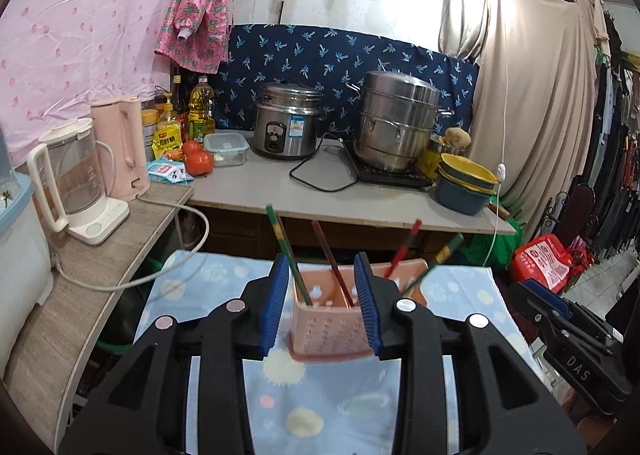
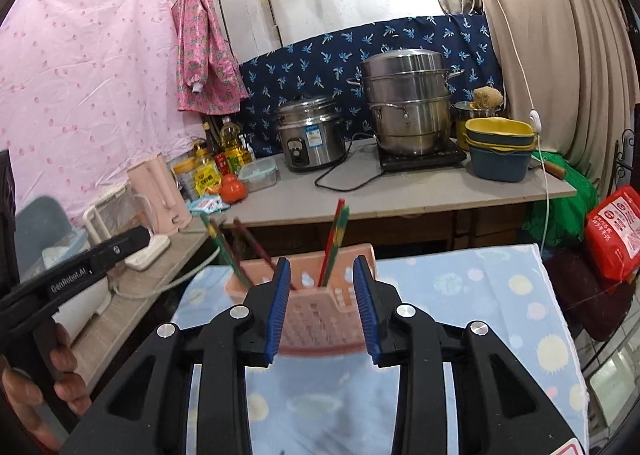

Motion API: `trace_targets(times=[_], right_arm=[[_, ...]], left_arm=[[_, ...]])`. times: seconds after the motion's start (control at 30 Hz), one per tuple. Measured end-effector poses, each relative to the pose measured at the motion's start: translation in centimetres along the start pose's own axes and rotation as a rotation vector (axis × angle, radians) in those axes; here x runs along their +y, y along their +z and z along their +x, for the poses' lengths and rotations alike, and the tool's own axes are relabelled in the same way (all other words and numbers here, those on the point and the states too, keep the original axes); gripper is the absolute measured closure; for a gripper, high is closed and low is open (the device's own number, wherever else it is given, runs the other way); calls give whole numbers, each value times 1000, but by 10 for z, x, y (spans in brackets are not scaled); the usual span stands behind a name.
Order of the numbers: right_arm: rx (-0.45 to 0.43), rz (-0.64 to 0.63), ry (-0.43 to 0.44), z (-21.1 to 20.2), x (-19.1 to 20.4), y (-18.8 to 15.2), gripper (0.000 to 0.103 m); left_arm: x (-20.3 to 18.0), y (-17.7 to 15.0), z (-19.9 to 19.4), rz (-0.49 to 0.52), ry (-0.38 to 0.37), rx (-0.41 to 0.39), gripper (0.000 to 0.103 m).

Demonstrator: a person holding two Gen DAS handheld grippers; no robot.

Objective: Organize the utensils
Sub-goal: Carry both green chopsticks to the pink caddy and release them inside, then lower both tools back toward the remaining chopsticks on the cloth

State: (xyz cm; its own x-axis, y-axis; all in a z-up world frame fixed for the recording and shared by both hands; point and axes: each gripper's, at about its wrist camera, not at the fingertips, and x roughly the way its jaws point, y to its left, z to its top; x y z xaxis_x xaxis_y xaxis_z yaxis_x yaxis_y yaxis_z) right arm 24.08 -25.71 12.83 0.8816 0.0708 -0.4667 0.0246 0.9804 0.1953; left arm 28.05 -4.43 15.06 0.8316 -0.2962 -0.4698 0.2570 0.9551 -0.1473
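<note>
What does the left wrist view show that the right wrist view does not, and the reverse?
Only the left wrist view shows the clear glass kettle whole, and the right gripper from the side. Only the right wrist view shows the person's hand holding the left gripper. Both show the pink basket with chopsticks standing in it, the blue cloth and the rice cooker.

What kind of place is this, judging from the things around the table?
Most likely a small makeshift kitchen corner in a home or shop. A rice cooker, a steel steamer pot and a bottle of cooking oil stand on the counter, and clothes hang at the right.
</note>
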Motion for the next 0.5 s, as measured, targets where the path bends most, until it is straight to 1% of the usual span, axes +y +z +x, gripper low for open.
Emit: trace_targets(times=[0.17,0.33,0.5], right_arm=[[64,-25,-35,-28,-3,-46,71],[143,-62,-65,-53,-5,-96,71],[217,-58,-78,-80,-9,-149,71]], left_arm=[[-1,-44,-26,20,1,51,70],[2,-100,-43,18,-7,141,70],[4,-155,-59,11,-26,229,70]])
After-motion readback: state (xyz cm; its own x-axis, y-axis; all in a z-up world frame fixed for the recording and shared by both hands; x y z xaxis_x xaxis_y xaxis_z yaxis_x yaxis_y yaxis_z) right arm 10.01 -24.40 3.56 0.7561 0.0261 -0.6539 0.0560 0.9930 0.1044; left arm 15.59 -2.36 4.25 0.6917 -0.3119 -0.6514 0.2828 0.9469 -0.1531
